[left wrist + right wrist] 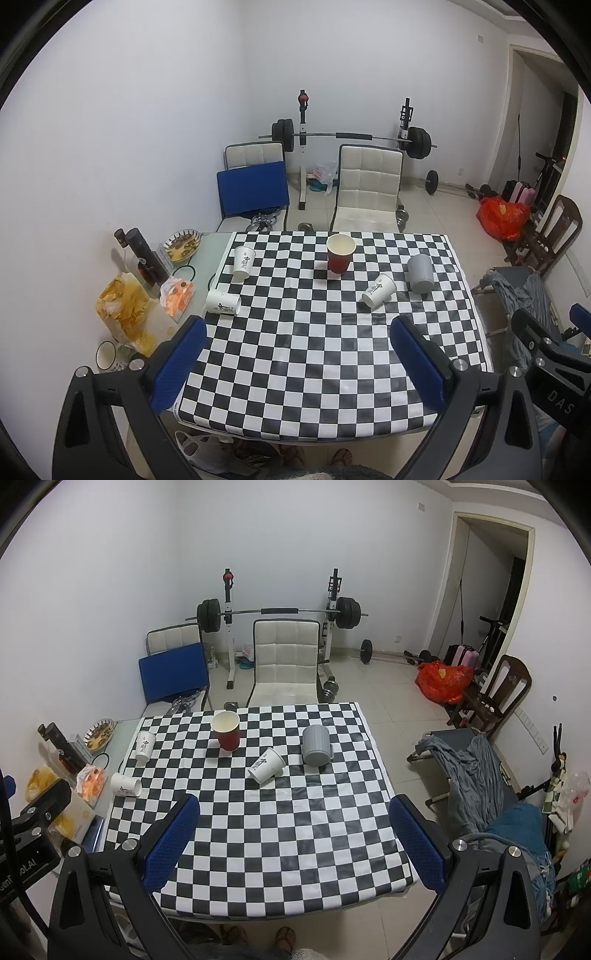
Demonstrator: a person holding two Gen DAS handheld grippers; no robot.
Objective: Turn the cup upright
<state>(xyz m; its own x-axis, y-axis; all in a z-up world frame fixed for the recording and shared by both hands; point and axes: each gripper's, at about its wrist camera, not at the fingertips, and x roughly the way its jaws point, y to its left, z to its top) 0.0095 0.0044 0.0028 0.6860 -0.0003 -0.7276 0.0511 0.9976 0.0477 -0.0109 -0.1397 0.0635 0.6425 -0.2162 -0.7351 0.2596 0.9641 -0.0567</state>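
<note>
A checkered table (pixel 332 369) (pixel 277 834) holds several cups. A red cup (pixel 340 253) (pixel 226 731) stands upright at the back. A grey cup (pixel 420 273) (pixel 316 746) stands upside down to its right. A white paper cup (pixel 379 290) (pixel 266 765) lies on its side in the middle. Another white cup (pixel 222 302) (pixel 125 785) lies on its side at the left edge. A third white cup (pixel 243 263) (pixel 143 746) stands upside down at the back left. My left gripper (pixel 299 328) and right gripper (pixel 295 808) are open, empty, above the table's near edge.
Snack bags (pixel 125 314), dark bottles (pixel 146 258) and a food bowl (pixel 181 244) crowd the table's left strip. Two white chairs (pixel 369 184) and a barbell rack (pixel 351 136) stand behind. A cot with grey cloth (pixel 472 775) is to the right.
</note>
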